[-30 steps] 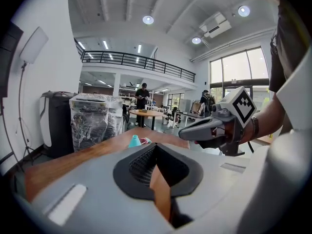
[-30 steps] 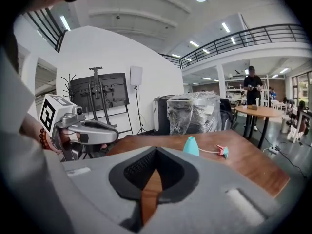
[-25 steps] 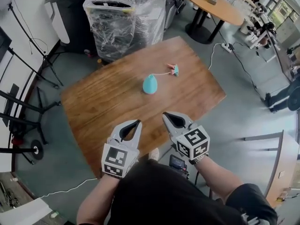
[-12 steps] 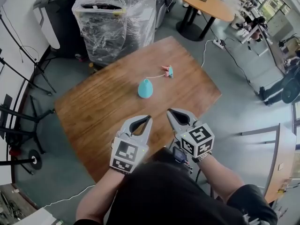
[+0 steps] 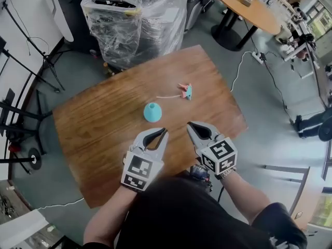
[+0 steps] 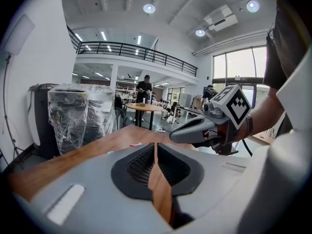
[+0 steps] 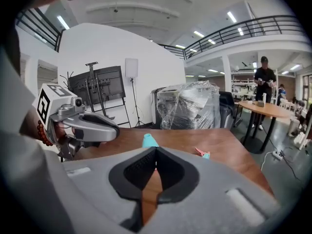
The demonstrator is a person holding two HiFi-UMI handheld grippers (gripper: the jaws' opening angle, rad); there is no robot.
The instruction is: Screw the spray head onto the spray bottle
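A teal spray bottle (image 5: 152, 112) (image 7: 148, 140) stands on the wooden table (image 5: 93, 123). Its pink and teal spray head (image 5: 185, 90) (image 7: 202, 153) lies further back to the right, with a thin white tube trailing from it. Both grippers hover over the table's near edge, short of the bottle. My left gripper (image 5: 164, 133) (image 6: 155, 147) (image 7: 117, 129) has just been opening; its jaws are parted by only a crack, with nothing between them. On the right, my right gripper (image 5: 190, 125) (image 7: 156, 152) (image 6: 171, 136) is shut and empty.
Behind the table stands a bulky machine wrapped in plastic film (image 5: 135, 19). A round wooden table (image 5: 246, 9) is at the back right. Black stands (image 5: 21, 113) line the left side. A white cable (image 5: 244, 61) runs over the floor.
Both grippers have moved forward from beyond the table's near edge to over it, closer to the bottle. The bottle and spray head lie where they were.
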